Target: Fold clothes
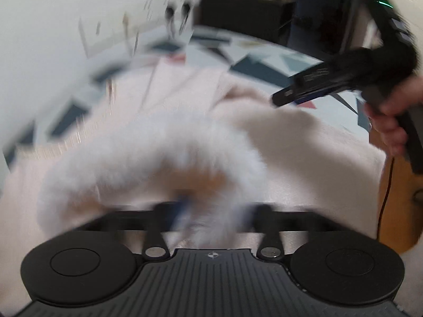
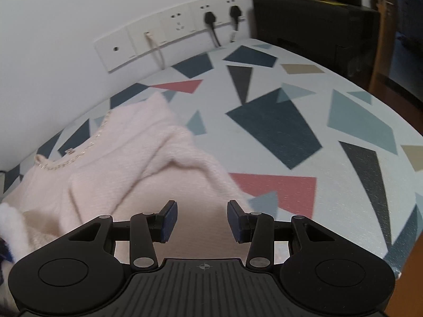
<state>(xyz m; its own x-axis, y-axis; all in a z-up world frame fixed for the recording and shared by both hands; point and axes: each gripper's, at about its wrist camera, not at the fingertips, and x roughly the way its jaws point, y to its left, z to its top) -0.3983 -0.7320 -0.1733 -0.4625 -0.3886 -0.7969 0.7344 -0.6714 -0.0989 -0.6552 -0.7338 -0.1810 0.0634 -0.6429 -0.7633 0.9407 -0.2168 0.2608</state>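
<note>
The left tongs were pinching a fluffy white fold of the pink sweater, and the whole left wrist view was smeared with motion blur, so exactly how much cloth sat between the pads could not be told. The sweater lay bunched on the patterned table, toward nine o'clock in the right wrist view, its beaded neckline toward the wall and one flap already doubled over the body. The right tongs hung spread and empty above the garment's near edge, with a hand gripping their handle at three o'clock in the left view.

To my eye this was a fold in mid-carry. Doing it well called for keeping the lifted edge taut and low, laying it square across the body. The right tongs were well placed to pin or catch the opposite edge. The knit looked soft and likely to slump if dropped.
</note>
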